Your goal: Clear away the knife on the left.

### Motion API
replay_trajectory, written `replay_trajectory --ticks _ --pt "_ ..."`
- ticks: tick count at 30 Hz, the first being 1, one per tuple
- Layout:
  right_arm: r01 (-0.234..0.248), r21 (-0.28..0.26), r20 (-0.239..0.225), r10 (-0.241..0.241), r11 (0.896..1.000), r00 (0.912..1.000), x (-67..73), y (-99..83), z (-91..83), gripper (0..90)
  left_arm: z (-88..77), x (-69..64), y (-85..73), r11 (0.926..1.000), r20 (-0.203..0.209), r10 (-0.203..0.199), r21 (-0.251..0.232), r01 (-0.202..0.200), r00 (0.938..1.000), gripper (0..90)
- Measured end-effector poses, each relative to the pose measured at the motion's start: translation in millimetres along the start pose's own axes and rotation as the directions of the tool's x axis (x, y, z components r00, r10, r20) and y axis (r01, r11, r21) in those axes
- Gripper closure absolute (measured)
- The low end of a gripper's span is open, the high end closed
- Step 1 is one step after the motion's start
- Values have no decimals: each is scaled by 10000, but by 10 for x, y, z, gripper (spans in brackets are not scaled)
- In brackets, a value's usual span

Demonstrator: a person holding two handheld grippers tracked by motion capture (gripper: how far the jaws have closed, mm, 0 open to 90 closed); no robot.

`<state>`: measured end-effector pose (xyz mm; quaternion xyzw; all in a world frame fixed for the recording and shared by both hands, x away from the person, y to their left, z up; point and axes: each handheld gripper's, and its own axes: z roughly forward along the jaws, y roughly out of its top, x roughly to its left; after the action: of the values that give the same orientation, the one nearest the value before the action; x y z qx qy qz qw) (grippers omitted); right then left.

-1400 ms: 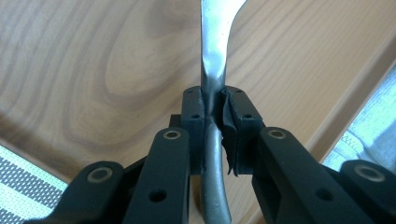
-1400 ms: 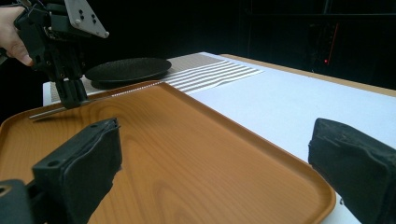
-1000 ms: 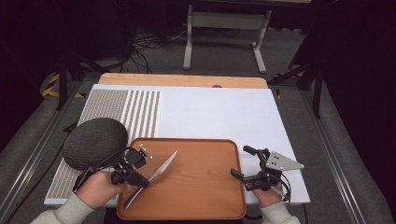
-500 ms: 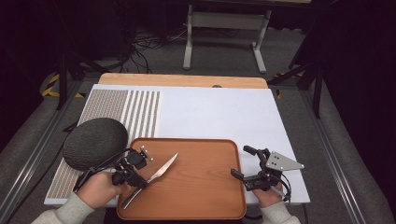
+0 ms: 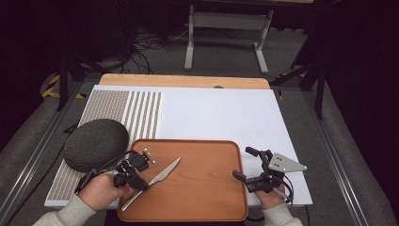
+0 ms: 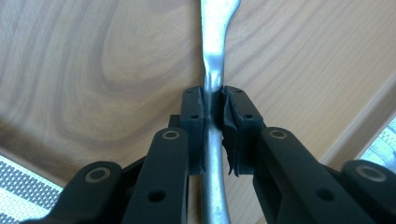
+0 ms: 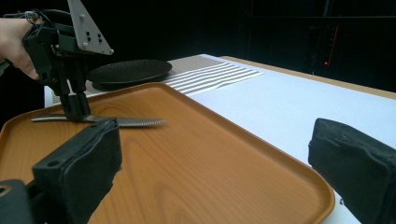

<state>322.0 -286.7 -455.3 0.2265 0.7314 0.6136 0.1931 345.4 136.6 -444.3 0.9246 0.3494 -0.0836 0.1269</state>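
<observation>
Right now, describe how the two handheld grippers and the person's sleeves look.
Both are black two-jaw tools. The left gripper trails a black cable, and its pads are ragged. The right gripper carries a grey three-cornered plate with small holes. The sleeves are light grey.

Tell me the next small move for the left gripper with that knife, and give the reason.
Probably lower the knife flat onto the wooden tray, then open the jaws. The left gripper is clamped on the knife's handle, the serrated blade points out over the tray's bare middle, and in the right gripper view the knife lies nearly level just above the wood. The right gripper waits open at the tray's right edge.
</observation>
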Motion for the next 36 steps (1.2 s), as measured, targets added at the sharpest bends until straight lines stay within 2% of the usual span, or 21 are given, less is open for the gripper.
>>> replay_trajectory --ticks 3,4,6,8,12,14,18,20,21,22,23,24,25,27,29,30,31,32,36 --pt "13 8 -21 -13 10000 10000 0 0 2 33 -27 -2 -4 9999 -18 19 -99 -19 10000 787" --pt "0 12 -29 0 10000 10000 0 0 2 33 -38 -2 -7 9994 37 155 -305 -153 9999 770" --pt "-6 -8 -39 6 10000 10000 -1 0 2 33 -77 -14 -11 9983 188 369 -459 -360 9991 710" --pt "-10 1 -33 10 10000 10000 -1 -1 2 33 -110 -30 -16 9938 125 728 -857 -715 9973 603" --pt "1 -2 -36 -1 10000 10000 0 0 2 33 -160 -42 -17 9783 -75 1463 -1471 -1458 9892 401" --pt "-11 -4 -37 11 10000 10000 0 0 1 33 -170 -51 -19 9633 -293 1995 -1773 -2015 9795 306" --pt "-6 3 -28 6 10000 10000 1 0 0 33 -189 -74 -13 9432 -384 2611 -2025 -2634 9645 251" --pt "-9 3 -24 9 10000 10000 0 0 1 33 -203 -99 -10 9277 -474 2917 -2291 -2946 9553 279" --pt "-4 1 -29 4 10000 10000 0 0 1 33 -210 -108 -9 9233 -489 3012 -2344 -3041 9523 306" --pt "6 -6 -38 -6 10000 10000 0 0 2 33 -215 -117 -4 9151 -487 3173 -2463 -3192 9471 340" --pt "7 -6 -38 -7 10000 10000 0 0 3 33 -221 -129 -4 9096 -475 3241 -2590 -3250 9448 394" --pt "10 -6 -34 -10 10000 10000 0 0 3 33 -226 -127 3 9012 -467 3402 -2689 -3398 9392 451" --pt "6 -6 -38 -6 10000 10000 0 1 4 33 -228 -130 11 9017 -320 3386 -2744 -3340 9404 528" --pt "12 -10 -37 -12 10000 10000 1 1 4 33 -225 -136 28 8950 -153 3502 -2897 -3393 9366 642" --pt "6 -8 -37 -6 10000 10000 0 0 3 33 -203 -157 48 8850 -328 3734 -2869 -3666 9271 773" --pt "-6 -7 -27 6 10000 10000 0 0 1 33 -189 -170 60 8843 -451 3791 -2765 -3762 9243 828" --pt "-17 -7 -28 17 10000 10000 0 0 -1 33 -168 -179 74 8839 -506 3847 -2676 -3837 9216 859" --pt "-22 -10 -26 22 10000 10000 -1 0 -1 33 -144 -192 86 8864 -522 3884 -2517 -3885 9200 888" --pt "-27 -38 -21 27 10000 10000 -1 1 -5 33 -72 -219 124 8823 -680 4212 -2001 -4259 9044 897"
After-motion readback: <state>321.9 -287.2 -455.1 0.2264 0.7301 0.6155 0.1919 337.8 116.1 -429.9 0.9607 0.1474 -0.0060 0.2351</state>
